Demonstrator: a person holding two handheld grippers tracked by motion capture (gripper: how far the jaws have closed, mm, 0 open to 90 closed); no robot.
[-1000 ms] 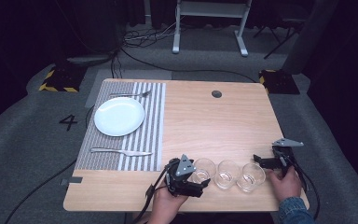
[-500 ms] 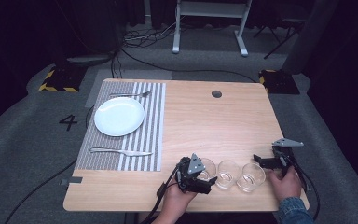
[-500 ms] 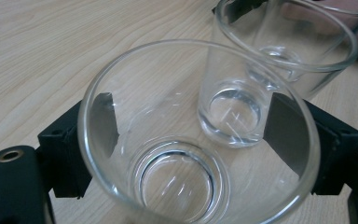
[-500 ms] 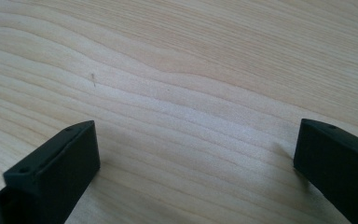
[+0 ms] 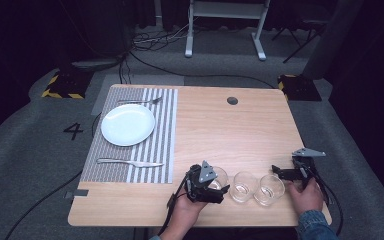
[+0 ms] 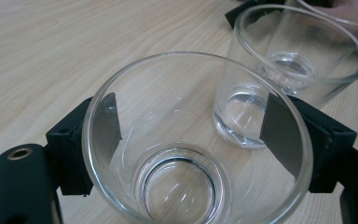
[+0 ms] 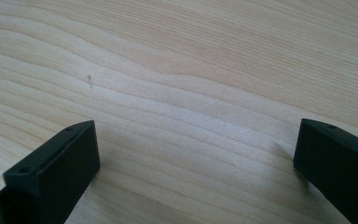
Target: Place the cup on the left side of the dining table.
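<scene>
Here's the left tool (image 5: 219,186) at the near edge of the worktop (image 5: 230,130), its two jaws set either side of the leftmost glass (image 5: 218,176). In the left gripper view that leftmost glass (image 6: 198,140) sits upright between the dark pads (image 6: 279,133), one at each side of the wall, pressed right up against the glass as far as the view shows, so the tool is closed round it. The glass is empty and its base is on the wood.

Three glasses stand in a row here. Taking the leftmost glass as the marker, the middle glass (image 5: 243,186) stands just beside it to the right, close but whether they touch I cannot tell, and the right-hand glass (image 5: 269,189) stands next along, just beyond the middle one. In the left gripper view the middle glass (image 6: 289,60) rises behind the held one, upright and empty too.

Over past the right-hand glass, the right tool (image 5: 278,173) rests in the person's hand (image 5: 305,195), pointing towards the row. In the right gripper view its jaws are spread wide, with bare wood between them and nothing gripped.

Well away from the leftmost glass, up and to the left, a striped placemat (image 5: 157,145) carries a white plate (image 5: 128,124), a knife (image 5: 129,162) on the near side and a fork (image 5: 140,101) on the far side.
</scene>
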